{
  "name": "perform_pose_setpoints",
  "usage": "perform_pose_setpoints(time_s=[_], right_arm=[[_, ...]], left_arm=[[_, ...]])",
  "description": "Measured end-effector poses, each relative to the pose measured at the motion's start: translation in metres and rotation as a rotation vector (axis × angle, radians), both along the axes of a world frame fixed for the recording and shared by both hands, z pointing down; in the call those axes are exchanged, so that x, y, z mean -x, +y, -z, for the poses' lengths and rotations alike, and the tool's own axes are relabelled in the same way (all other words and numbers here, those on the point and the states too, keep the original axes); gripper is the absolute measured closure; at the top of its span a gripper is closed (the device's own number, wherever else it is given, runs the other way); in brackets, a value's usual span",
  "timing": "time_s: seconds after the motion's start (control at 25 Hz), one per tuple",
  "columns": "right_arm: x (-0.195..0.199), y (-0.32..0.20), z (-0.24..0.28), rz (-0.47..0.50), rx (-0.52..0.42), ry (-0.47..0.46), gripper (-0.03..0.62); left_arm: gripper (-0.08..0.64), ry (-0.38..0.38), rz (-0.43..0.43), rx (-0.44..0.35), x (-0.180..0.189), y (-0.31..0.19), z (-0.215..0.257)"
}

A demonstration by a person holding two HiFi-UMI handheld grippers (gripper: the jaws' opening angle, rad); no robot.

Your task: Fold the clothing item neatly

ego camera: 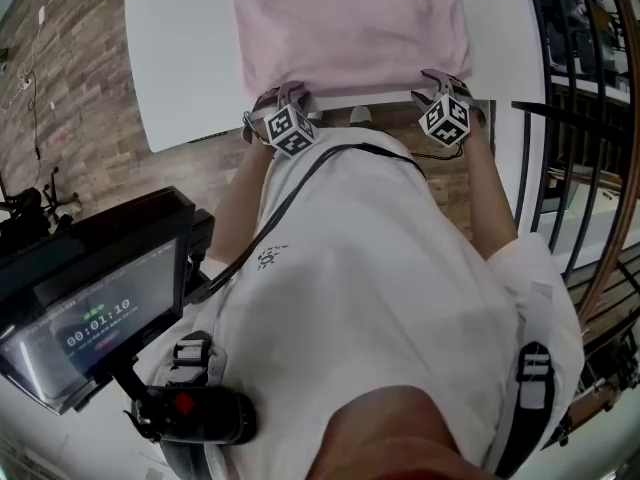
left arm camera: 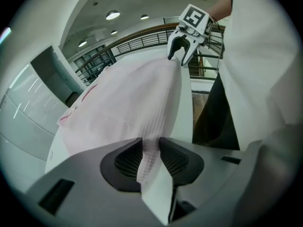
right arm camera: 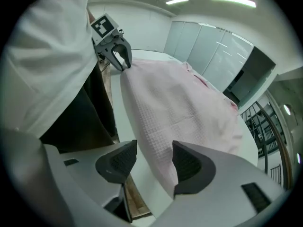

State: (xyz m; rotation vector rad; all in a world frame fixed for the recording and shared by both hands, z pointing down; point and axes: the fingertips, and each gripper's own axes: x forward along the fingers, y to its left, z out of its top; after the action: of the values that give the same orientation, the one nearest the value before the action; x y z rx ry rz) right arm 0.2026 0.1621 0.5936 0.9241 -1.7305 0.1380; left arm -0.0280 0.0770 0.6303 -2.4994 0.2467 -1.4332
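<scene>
On the white table (ego camera: 190,58), the left gripper (left arm camera: 150,150) sits half-open around the pink garment's (ego camera: 350,28) 7 o'clock hem. The right gripper (right arm camera: 154,157), at 5 o'clock, gapes wide around loose fabric.

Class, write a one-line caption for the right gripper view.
Right tongs open over the edge of the pink garment on a white table, left tongs opposite.

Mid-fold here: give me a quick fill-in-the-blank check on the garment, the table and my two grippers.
1. The garment is pale ___.
2. It lies on a ___ table.
3. The right gripper has its jaws ___, gripping nothing.
4. Between the jaws of the left gripper runs a strip of the ___.
Missing words: pink; white; open; garment.
</scene>
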Motion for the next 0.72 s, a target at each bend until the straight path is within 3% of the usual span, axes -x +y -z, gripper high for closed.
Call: perform_pose_setpoints(time_s=[0.16, 0.44, 0.56, 0.72], right_arm=[[0.0, 0.0, -0.006, 0.058, 0.028, 0.044, 0.365], [-0.01, -0.01, -0.01, 0.106, 0.083, 0.08, 0.365], [-0.01, -0.012, -0.015, 0.117, 0.134, 0.06, 0.365], [-0.011, -0.018, -0.019, 0.103, 0.211, 0.006, 0.372]], left_arm=[[0.419, -0.04, -0.046, 0.02, 0.004, 0.007, -0.004], [0.419, -0.057, -0.053, 0.064, -0.002, 0.006, -0.009], [0.419, -0.065, -0.051, 0.087, 0.0, 0.001, -0.012], [0.419, -0.073, -0.036, 0.184, 0.0, -0.002, -0.019]])
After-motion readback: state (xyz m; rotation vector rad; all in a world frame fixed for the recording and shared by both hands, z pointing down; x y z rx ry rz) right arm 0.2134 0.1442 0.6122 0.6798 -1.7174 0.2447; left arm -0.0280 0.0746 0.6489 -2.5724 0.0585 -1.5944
